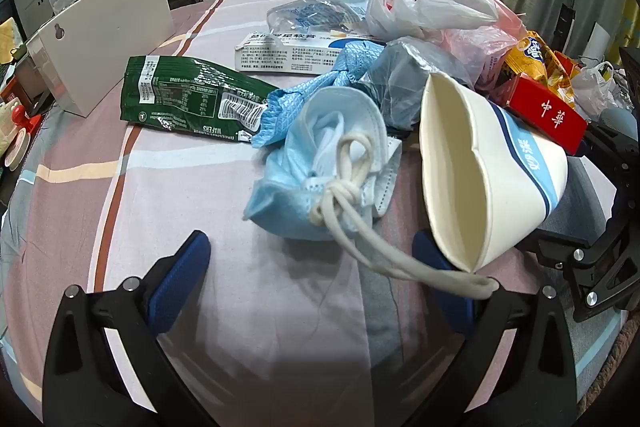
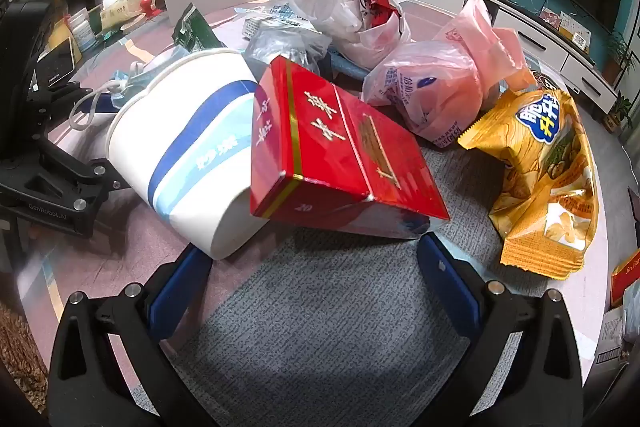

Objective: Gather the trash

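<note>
A pile of trash lies on a cloth-covered table (image 1: pixel 80 187). In the left wrist view my left gripper (image 1: pixel 316 267) is open; a crumpled blue face mask (image 1: pixel 320 167) lies just ahead between its fingers, its white ear loop draped over the right finger. A squashed white paper cup (image 1: pixel 480 179) lies on its side at the right. In the right wrist view my right gripper (image 2: pixel 316 267) is open and empty, just short of a red cigarette box (image 2: pixel 332 147) that leans on the cup (image 2: pixel 192 147). A yellow chip bag (image 2: pixel 548 171) lies to the right.
A green wafer wrapper (image 1: pixel 188 95), a white medicine box (image 1: pixel 280 55), a blue cloth (image 1: pixel 336 75) and several plastic bags (image 1: pixel 432 11) lie farther back. A white board (image 1: pixel 108 35) stands at the left. A pink bag (image 2: pixel 448 83) and a white bag (image 2: pixel 360 15) sit behind the red box.
</note>
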The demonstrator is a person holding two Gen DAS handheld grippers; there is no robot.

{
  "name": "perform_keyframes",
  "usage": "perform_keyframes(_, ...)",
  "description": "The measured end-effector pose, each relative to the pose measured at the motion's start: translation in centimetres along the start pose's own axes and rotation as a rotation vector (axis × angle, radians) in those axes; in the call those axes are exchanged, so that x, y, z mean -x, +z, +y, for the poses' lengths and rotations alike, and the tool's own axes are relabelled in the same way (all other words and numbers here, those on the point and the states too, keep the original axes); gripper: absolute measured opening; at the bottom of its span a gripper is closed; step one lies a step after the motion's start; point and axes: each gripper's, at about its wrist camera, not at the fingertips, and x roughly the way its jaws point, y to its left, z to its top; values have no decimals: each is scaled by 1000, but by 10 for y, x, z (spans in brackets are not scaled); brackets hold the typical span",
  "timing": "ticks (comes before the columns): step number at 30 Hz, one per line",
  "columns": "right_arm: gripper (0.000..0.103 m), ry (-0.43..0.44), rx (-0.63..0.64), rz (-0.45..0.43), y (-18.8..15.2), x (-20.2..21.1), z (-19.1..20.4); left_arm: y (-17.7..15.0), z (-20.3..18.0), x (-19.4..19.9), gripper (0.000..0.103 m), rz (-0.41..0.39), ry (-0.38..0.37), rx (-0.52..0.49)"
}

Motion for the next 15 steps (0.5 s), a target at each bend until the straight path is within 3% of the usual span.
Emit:
perform_keyframes(5,101,-61,-81,18,3,-1,7,0,3,2,101,18,-9,5)
perform_keyframes(7,100,-46,-95,72,6,2,13,1,7,5,100,67,-35,9)
perform_keyframes(8,100,-35,-81,46,6,12,18,1,11,11,100,67,-62,26)
perform_keyframes(11,100,-57,2,-24,6,48,34,6,20,38,100,0,-108,70)
perform_keyframes(15,100,-42,-69,-88,15,92,37,16,29,76,100,-96,-118,122)
